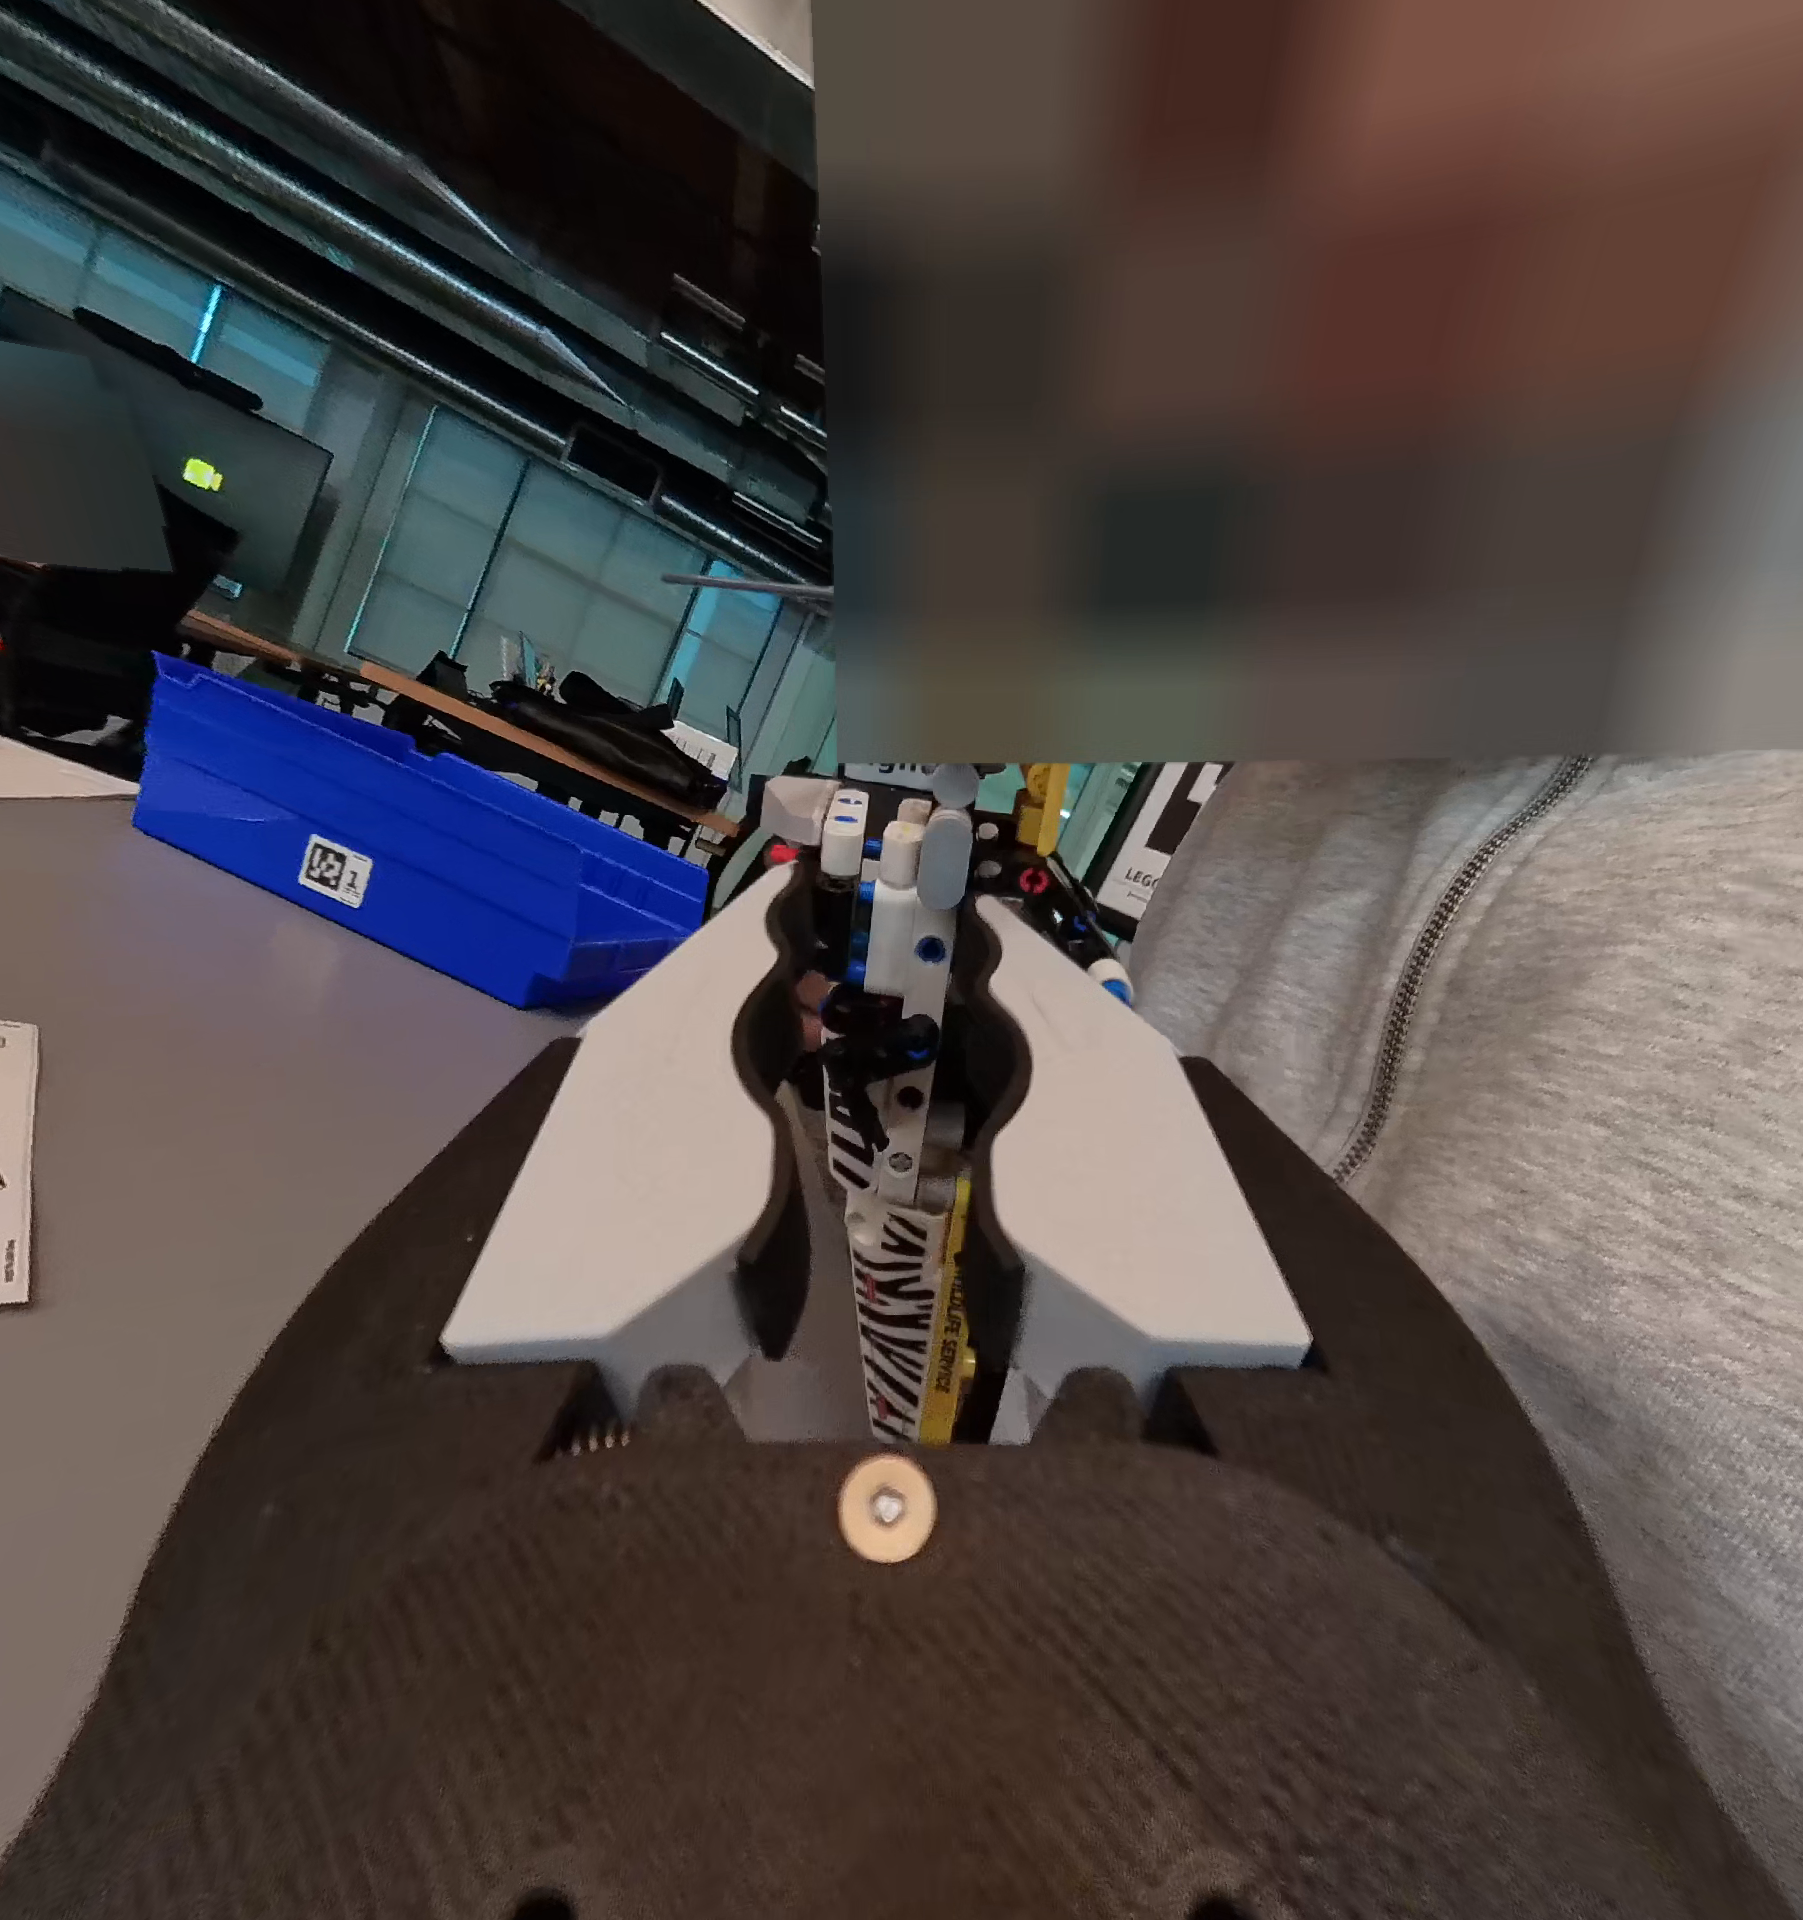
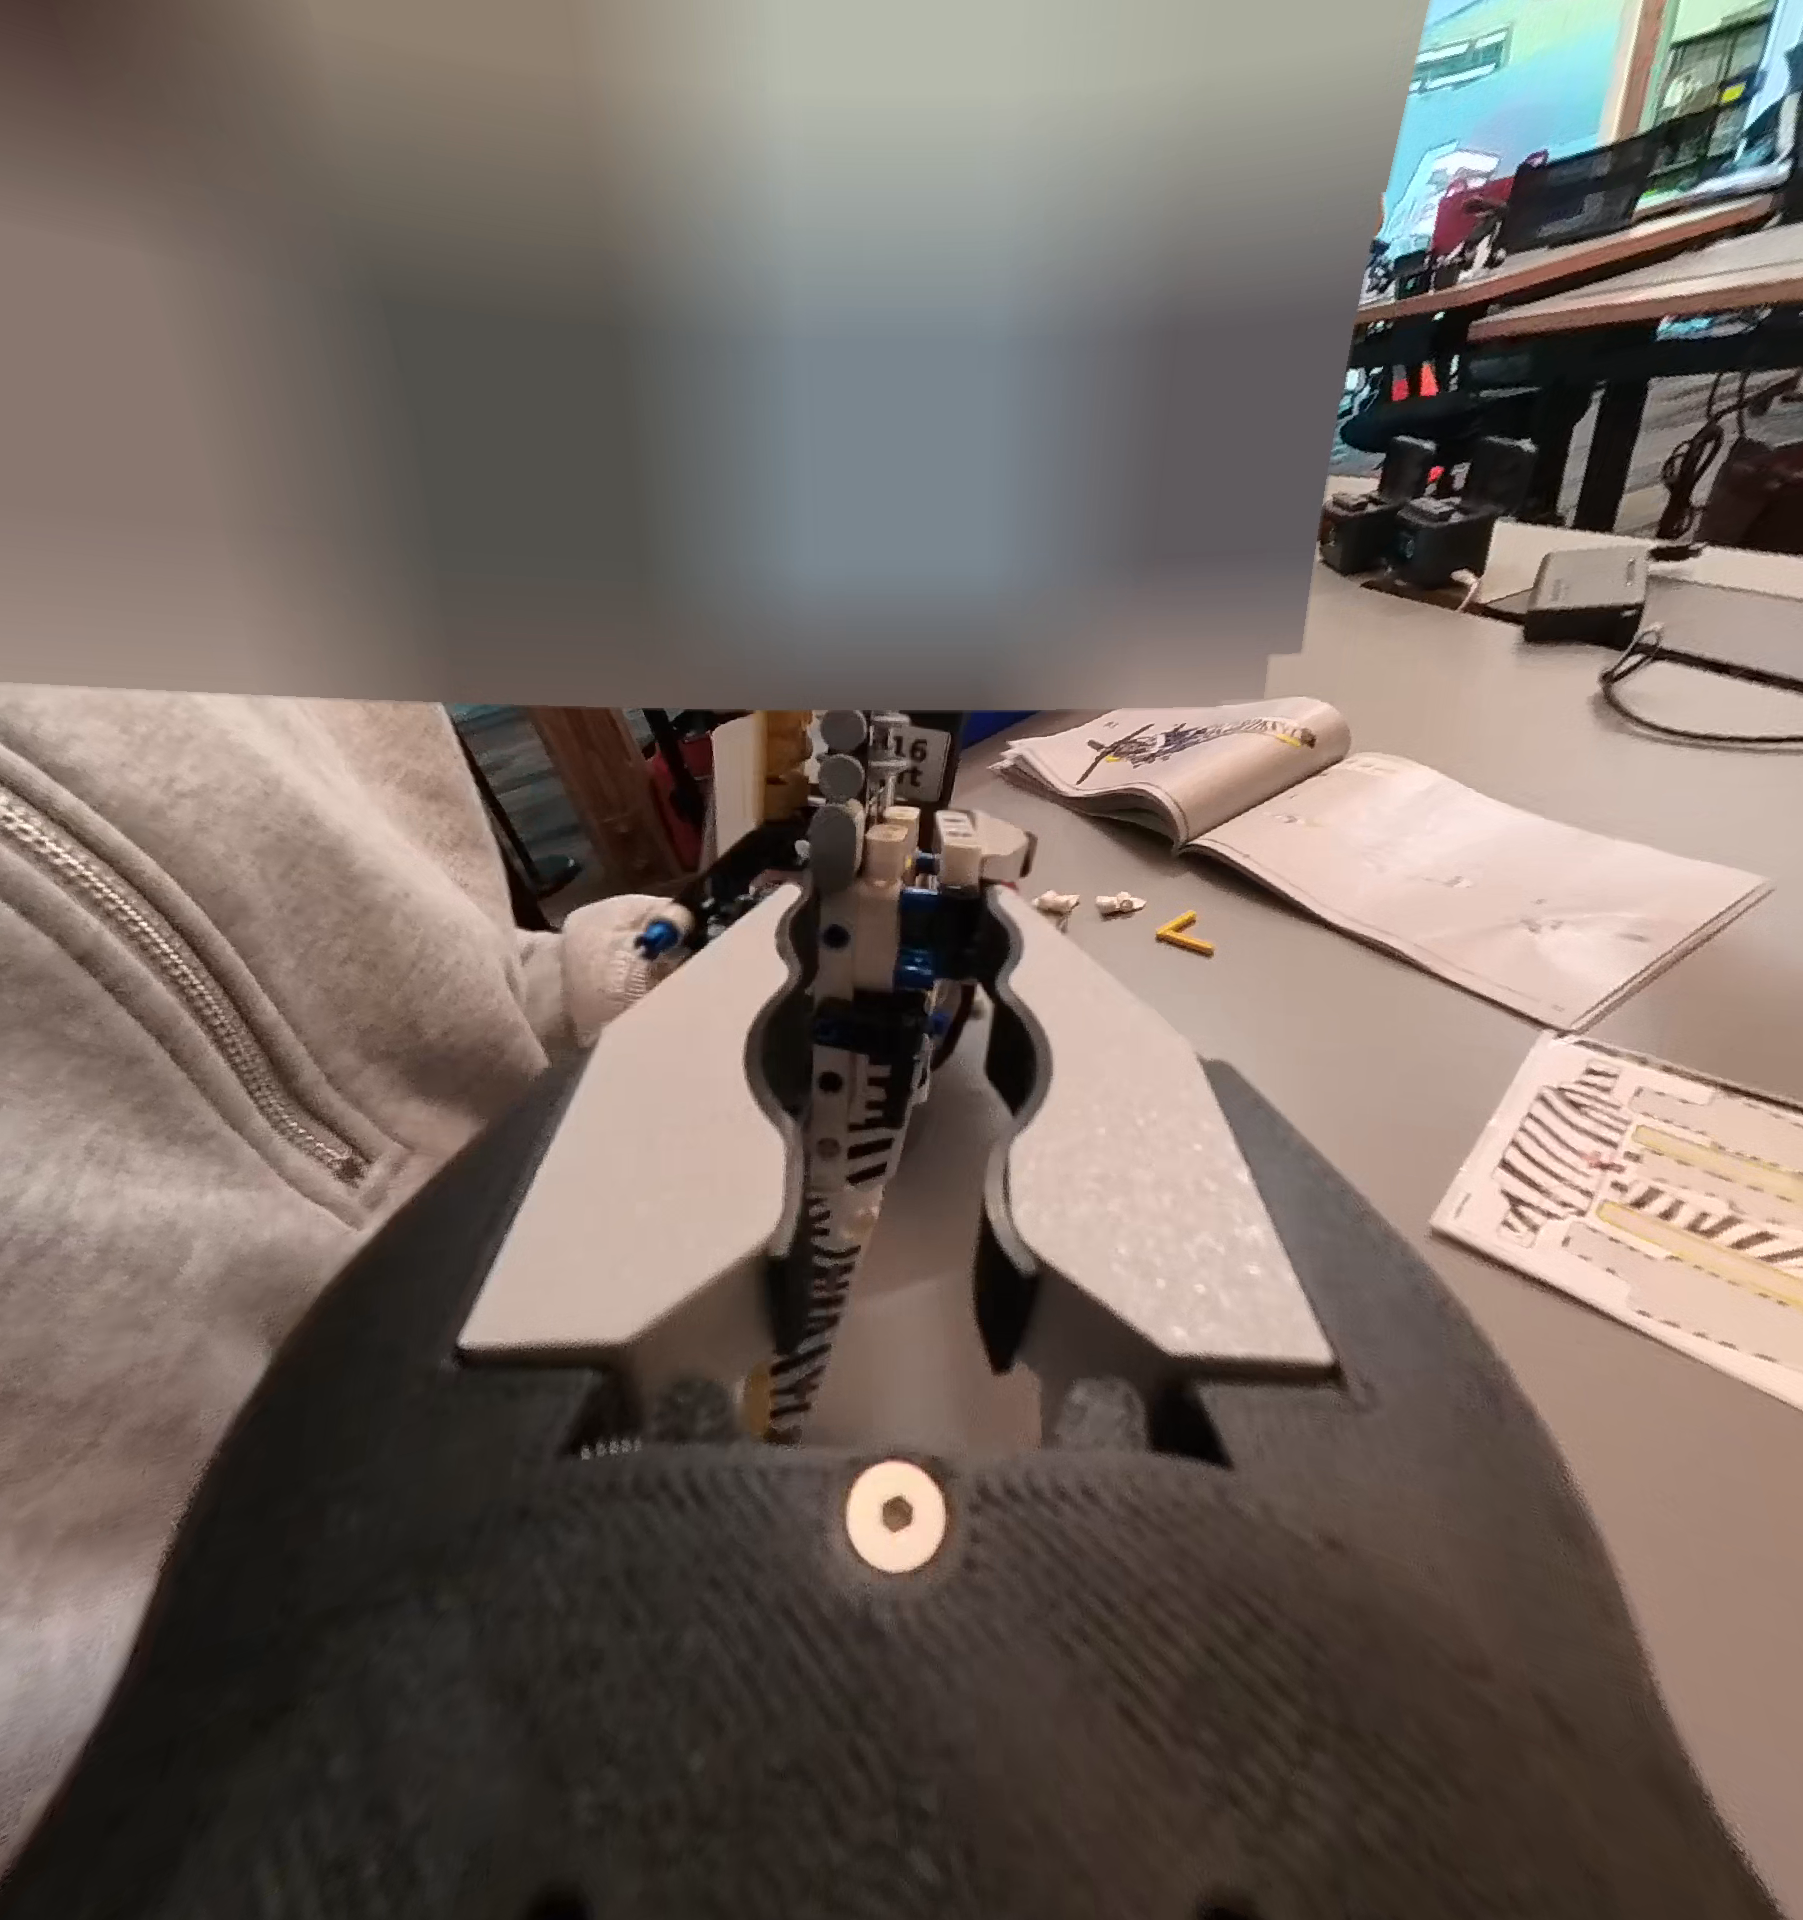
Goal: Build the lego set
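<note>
Zebra-striped panels are already sitting on the lego assembly, so this build is looking a fair way in: stickers applied, blue pins, white connectors and grey rounded pieces stacked at the far end. Both grippers seem to be sharing the one model, held up off the grey table close to the person's grey zip hoodie. The left gripper is pinching the assembly between its grey fingers, with a yellow strip running along the model's right side. The right gripper is only partly closed; the model is lying against its left finger and there's a visible gap to the right one, so I can't tell if it's really gripping.

What's left, I'm guessing: a few loose bits are waiting on the table, two small white pieces and a yellow angled piece, so it's not finished. The sticker sheet is looking partly used. Beyond those, the instruction booklet is lying open.

Containers: just the blue bin further back on the left, tagged with a small white label. Its inside isn't showing from this angle, so no idea what's in it.
</note>
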{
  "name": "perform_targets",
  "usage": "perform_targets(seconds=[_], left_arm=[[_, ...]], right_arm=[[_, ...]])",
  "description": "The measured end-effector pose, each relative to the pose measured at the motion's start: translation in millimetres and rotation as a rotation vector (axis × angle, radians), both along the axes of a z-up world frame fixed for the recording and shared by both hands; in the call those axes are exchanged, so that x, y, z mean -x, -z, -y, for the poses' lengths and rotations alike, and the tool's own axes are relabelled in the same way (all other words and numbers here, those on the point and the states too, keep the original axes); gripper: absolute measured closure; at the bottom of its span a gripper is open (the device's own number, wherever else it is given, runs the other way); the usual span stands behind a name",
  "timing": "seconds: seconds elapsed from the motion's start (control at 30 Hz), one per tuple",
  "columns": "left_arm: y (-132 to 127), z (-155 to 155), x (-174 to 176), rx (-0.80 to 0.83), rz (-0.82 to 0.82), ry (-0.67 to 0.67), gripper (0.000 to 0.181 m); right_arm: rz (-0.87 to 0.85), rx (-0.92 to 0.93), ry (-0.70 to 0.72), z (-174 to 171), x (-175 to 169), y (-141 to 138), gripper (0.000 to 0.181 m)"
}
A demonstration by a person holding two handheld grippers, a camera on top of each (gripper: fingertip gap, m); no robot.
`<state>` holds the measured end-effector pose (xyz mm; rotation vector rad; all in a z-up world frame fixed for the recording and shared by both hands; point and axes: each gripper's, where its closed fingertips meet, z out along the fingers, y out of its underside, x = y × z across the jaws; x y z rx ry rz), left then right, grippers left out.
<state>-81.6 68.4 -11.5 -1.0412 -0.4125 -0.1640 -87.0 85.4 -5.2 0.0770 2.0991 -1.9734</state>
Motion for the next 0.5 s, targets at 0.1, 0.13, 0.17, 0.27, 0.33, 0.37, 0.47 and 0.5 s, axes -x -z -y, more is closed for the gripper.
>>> perform_targets(seconds=[0.1, 0.13, 0.17, 0.27, 0.33, 0.37, 0.47, 0.5], left_arm=[[-1, 3, 1, -0.056, 0.052, 0.048, 0.158], [-2, 6, 2, -0.083, 0.071, 0.059, 0.158], [-2, 9, 5, -0.113, 0.097, 0.068, 0.158], [-2, 19, 13, -0.202, 0.182, 0.096, 0.158], [0, 23, 18, -0.243, 0.228, 0.111, 0.158], [1, 25, 20, -0.258, 0.25, 0.12, 0.158], [5, 27, 25, -0.294, 0.311, 0.138, 0.158], [6, 29, 27, -0.309, 0.329, 0.144, 0.158]], right_arm=[[-0.128, 0.02, 0.038, -1, 6, -1, 0.145], [-0.162, 0.031, 0.063, -3, 10, -4, 0.138], [-0.182, 0.044, 0.07, -6, 13, -8, 0.138], [-0.215, 0.08, 0.061, -12, 15, -17, 0.139], [-0.271, 0.068, 0.058, -12, 15, -17, 0.141], [-0.314, 0.05, 0.066, -12, 16, -14, 0.143], [-0.458, 0.019, 0.086, -6, 19, -8, 0.152], [-0.496, 0.019, 0.085, -4, 19, -8, 0.154]])
